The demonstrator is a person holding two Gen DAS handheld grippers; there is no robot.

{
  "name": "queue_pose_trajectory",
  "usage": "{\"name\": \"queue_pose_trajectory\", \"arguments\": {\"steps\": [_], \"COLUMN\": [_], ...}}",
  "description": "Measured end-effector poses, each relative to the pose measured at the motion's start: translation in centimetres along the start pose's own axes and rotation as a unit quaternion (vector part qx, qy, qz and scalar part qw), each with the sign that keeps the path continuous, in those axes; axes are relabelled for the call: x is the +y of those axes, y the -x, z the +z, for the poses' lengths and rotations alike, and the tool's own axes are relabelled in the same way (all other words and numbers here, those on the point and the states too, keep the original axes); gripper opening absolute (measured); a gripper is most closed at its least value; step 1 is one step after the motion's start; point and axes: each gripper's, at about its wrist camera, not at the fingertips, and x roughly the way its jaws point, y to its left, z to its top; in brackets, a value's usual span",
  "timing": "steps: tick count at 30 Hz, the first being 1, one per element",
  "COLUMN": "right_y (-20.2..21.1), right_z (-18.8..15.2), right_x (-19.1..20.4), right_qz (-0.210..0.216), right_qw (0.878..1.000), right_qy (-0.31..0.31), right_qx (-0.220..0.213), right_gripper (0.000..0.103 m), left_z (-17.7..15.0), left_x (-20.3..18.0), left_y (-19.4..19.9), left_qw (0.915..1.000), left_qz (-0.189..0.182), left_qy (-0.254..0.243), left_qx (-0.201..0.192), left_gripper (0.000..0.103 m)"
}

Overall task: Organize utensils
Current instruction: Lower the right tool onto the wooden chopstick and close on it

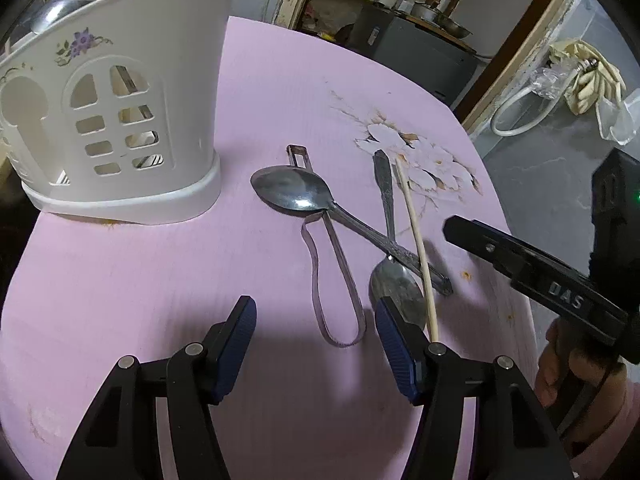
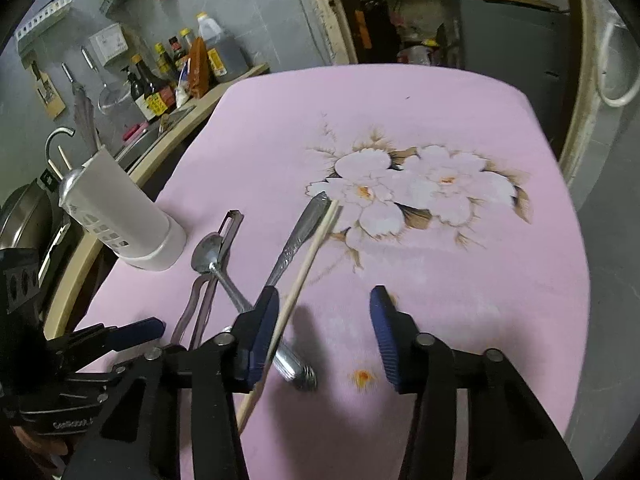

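On the pink table (image 1: 120,300) a large spoon (image 1: 296,192), a smaller spoon (image 1: 394,284), a wooden chopstick (image 1: 416,240) and a metal loop-handled peeler (image 1: 332,272) lie crossed over one another. A white utensil holder (image 1: 120,128) stands at the back left. My left gripper (image 1: 316,308) is open above the peeler's loop, its right finger over the smaller spoon's bowl. My right gripper (image 2: 324,296) is open and low over the table. The chopstick (image 2: 304,276) runs just inside its left finger, and the large spoon's handle end (image 2: 300,376) lies between the fingers. Neither pad pair presses anything.
The holder (image 2: 120,216) holds some utensils. Sauce bottles (image 2: 168,76) stand on a counter behind the table. The table's right edge drops to a grey floor with a white hose (image 1: 520,116). A hand (image 1: 568,368) holds the right gripper.
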Motion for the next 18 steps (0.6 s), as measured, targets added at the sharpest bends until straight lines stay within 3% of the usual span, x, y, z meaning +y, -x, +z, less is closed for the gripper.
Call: {"name": "queue_pose_trajectory", "arguments": {"steps": [9,18], "right_y": [-2.1,-4.0], "right_z": [2.3,4.2], "right_x": [0.7,0.1], "right_qz": [0.006,0.036], "right_qw": [0.999,0.995], "right_qy": [0.035,0.059], "right_qx": [0.026,0.072], "right_gripper": [0.033,0.031], "left_z": [1.7,3.0], "left_x": [0.1,1.3], "left_y": [-0.9,-1.3], "left_qw": [0.9998,0.9951], "left_qz": [-0.001,-0.039], "left_qy": [0.016,0.085], "left_qx": [-0.009,-0.031], "left_gripper": [0.059,0.050]}}
